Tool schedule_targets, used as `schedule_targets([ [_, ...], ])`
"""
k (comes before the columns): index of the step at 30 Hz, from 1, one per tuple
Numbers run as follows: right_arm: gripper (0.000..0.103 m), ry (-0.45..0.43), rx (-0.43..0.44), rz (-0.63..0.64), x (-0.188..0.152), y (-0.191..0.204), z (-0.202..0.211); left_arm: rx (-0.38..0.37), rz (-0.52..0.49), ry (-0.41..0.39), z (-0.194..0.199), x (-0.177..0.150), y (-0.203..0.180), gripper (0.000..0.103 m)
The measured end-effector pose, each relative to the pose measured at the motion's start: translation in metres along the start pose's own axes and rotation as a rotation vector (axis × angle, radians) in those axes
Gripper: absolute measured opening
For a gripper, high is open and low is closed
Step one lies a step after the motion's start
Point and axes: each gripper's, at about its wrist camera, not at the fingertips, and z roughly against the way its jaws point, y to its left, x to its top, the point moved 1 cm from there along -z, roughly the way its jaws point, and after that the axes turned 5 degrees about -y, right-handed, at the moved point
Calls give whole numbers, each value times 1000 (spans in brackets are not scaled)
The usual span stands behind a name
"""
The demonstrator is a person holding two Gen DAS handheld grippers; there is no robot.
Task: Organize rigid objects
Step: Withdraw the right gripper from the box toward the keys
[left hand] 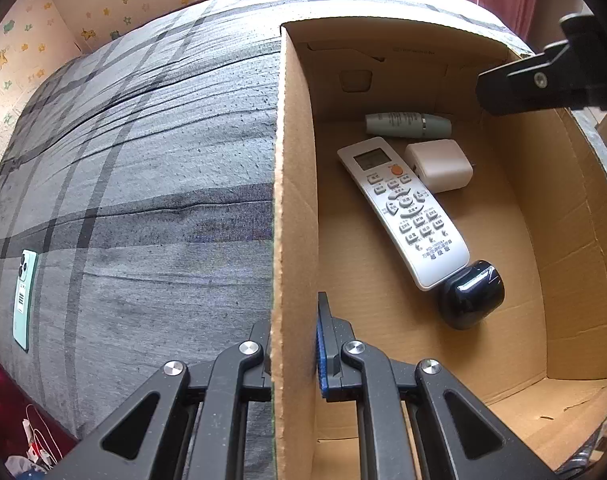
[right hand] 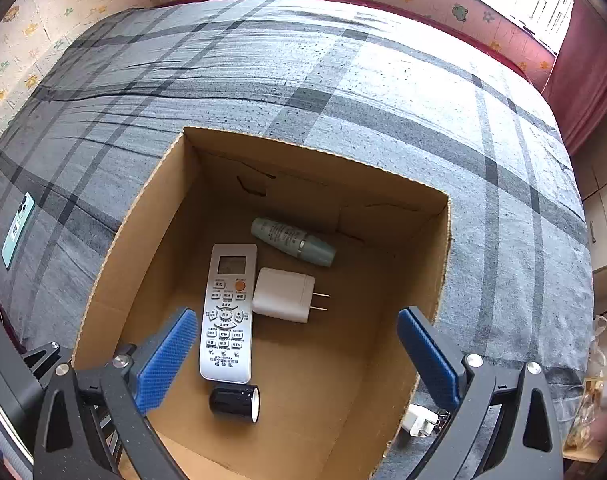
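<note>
An open cardboard box point(left hand: 295, 160) point(right hand: 407, 196) stands on the bed. On its floor lie a white remote point(left hand: 403, 212) point(right hand: 227, 312), a white plug charger point(left hand: 439, 166) point(right hand: 283, 294), a pale green tube point(left hand: 407, 125) point(right hand: 293, 242) and a small glossy black case point(left hand: 471, 294) point(right hand: 234, 402). My left gripper point(left hand: 293, 320) is shut on the box's left wall, one finger inside and one outside. My right gripper point(right hand: 299, 344) hangs wide open above the box interior with nothing between its blue pads point(right hand: 167, 360). The black case sits just below and in front of it.
A mint green phone point(left hand: 23, 300) point(right hand: 17, 230) lies on the grey plaid bedcover point(left hand: 143, 160) far left of the box. A second white plug point(right hand: 419, 420) rests outside the box's right wall. Patterned walls and a red curtain point(right hand: 583, 80) border the bed.
</note>
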Motion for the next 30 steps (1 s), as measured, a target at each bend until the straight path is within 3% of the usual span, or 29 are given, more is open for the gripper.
schedule_targets([
  [16,102,-66,-67,-99,-30,-70,59,-4,8,-2,1,0,-1,12],
  [30,102,-41,-137,-260,-82,-141,52,-3,5,-1,1,1,-1,12],
])
